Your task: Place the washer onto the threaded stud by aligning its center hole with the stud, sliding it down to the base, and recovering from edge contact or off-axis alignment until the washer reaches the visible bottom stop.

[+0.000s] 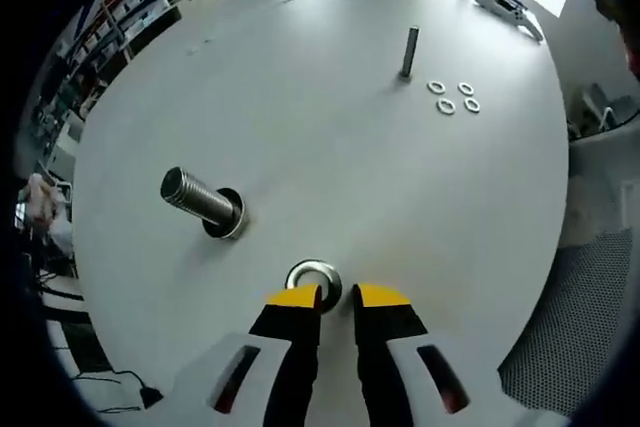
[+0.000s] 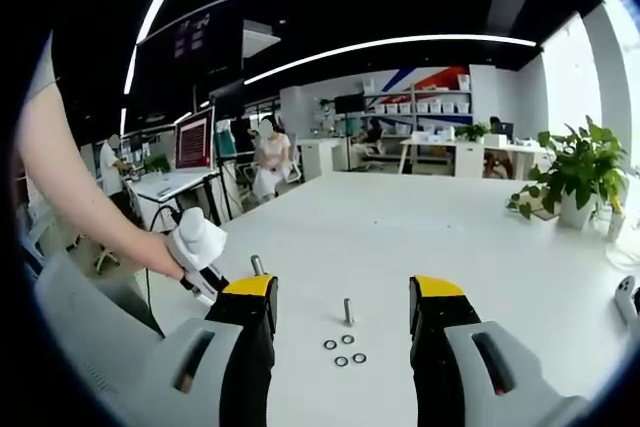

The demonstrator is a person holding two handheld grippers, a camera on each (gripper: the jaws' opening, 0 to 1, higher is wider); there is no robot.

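A large steel washer sits just in front of my left gripper. The jaws are nearly together, pinching its near rim. The big threaded stud stands on its round base to the left of the washer and a little farther off, leaning left in this view. It appears again as a small post beside the gloved hand that holds the left gripper. My right gripper hovers above the white table, open, with nothing between its jaws.
A thin stud stands far across the table beside several small washers; both show again ahead of the right gripper. A grey tool lies at the far edge. A potted plant stands at right, and a mesh chair is nearby.
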